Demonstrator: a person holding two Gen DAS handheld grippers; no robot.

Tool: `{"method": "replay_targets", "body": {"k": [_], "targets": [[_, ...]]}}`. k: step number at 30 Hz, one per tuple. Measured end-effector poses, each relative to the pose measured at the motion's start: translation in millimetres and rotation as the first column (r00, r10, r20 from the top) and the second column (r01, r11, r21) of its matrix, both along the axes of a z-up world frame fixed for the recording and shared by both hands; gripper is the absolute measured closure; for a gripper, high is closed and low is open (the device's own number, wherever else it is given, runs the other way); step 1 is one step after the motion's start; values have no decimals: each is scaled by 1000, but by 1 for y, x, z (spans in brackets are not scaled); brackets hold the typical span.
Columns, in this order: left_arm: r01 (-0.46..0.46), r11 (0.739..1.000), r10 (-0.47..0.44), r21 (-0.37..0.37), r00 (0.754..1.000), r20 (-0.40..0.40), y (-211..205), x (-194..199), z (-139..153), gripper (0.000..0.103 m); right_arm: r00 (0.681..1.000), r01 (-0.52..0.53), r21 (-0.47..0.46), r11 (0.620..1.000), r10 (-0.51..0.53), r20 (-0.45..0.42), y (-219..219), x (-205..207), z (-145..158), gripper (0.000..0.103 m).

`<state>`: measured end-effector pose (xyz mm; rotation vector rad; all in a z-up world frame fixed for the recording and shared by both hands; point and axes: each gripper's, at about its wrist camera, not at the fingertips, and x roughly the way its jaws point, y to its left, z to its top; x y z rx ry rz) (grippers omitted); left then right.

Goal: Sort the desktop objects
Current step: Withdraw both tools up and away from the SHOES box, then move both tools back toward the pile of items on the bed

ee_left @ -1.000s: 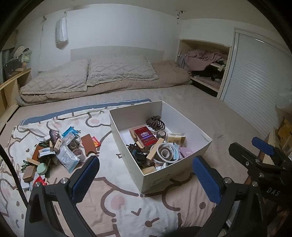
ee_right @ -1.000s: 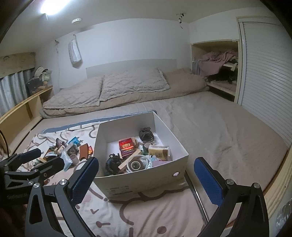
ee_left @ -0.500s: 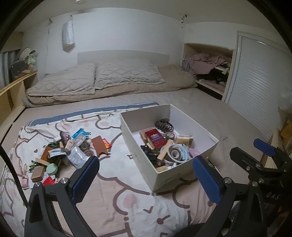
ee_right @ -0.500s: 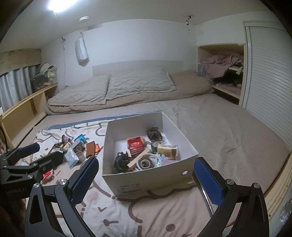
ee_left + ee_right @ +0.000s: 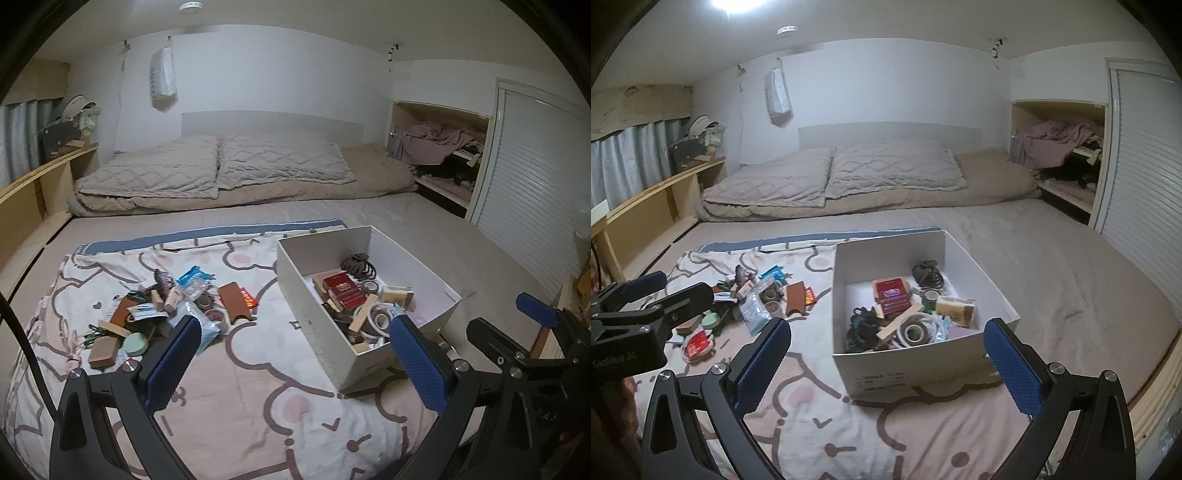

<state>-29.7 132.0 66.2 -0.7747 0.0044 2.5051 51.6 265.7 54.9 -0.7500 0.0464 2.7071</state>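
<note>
Left gripper (image 5: 295,358) and right gripper (image 5: 888,363) both wide, empty; pulled back since earlier. White cardboard box (image 5: 314,295) now frame centre-right, long axis toward lower right.

Two quilted pillows (image 5: 218,166), shuttered door (image 5: 532,184), cluttered wall niche (image 5: 439,147).

I see a dim, bluish room lit by one glaring round white ceiling lamp (image 5: 729,5), with soft shadows, fisheye bending, dark vignetted corners and slightly soft detail.
</note>
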Motion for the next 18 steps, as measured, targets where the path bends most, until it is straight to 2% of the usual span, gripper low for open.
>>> {"method": "replay_targets", "body": {"k": [8,18], "targets": [[-42,999,42,1,999,-5,-39,-2,-4,1,998,-58,-18,998,58,-3,-30,-13,-1,0],[-160,987,160,-4,987,-13,-113,-10,-10,1,986,-167,-25,986,167,-8,-88,-41,0,0]]}}
